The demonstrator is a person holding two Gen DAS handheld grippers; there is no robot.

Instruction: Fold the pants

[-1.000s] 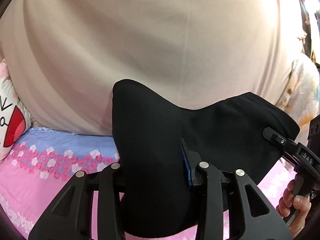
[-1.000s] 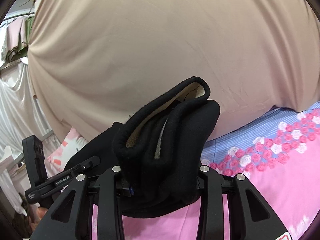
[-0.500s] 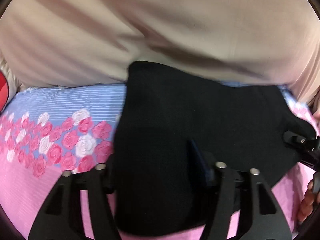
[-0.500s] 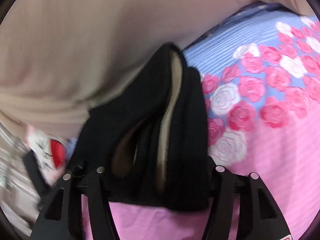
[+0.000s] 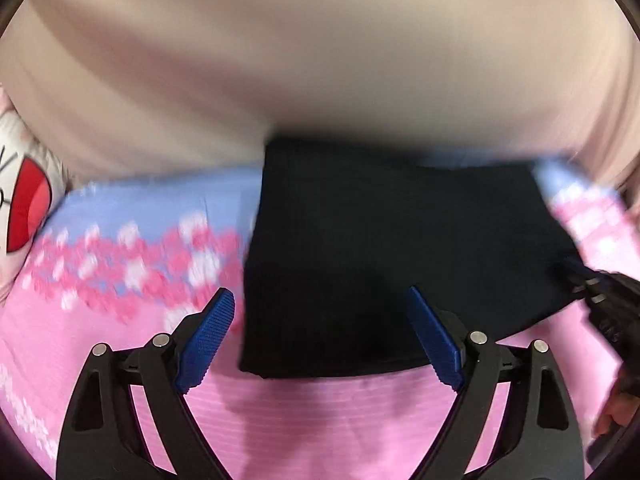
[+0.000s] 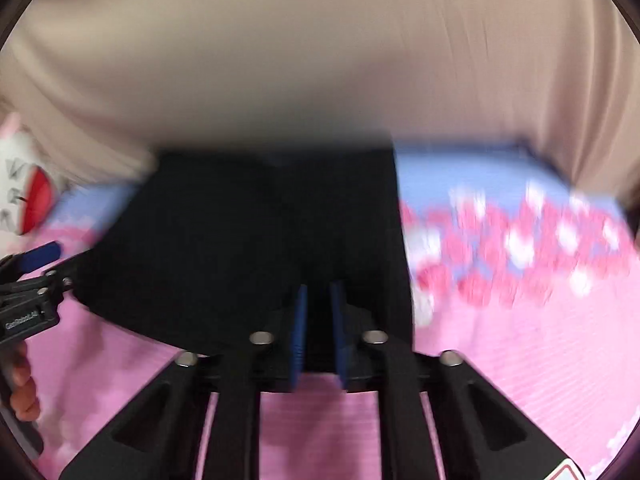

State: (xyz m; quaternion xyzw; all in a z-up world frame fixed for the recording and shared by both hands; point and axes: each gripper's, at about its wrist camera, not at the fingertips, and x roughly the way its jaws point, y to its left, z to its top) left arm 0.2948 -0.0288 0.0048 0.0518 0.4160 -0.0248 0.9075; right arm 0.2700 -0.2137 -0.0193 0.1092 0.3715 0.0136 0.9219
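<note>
The left gripper [image 5: 318, 318] gapes wide, its blue pads [image 5: 206, 340] clear of cloth. The right gripper [image 6: 319, 324] pinches the near hem of the pants [image 6: 248, 248] between narrow-set pads. The black pants lie flat on the pink sheet [image 6: 520, 360], bare sheet on either side. A pillow [image 5: 28, 208] is far left. Lettering on the left gripper's side is blurred.

— Black pants [image 5: 384, 264]: matt, finely ribbed knit cloth.
— Left gripper [image 5: 320, 332]: matt black plastic, ridged blue pads [image 5: 206, 340], shiny metal pins. Pink flowered sheet [image 5: 320, 420]: soft woven cloth.
</note>
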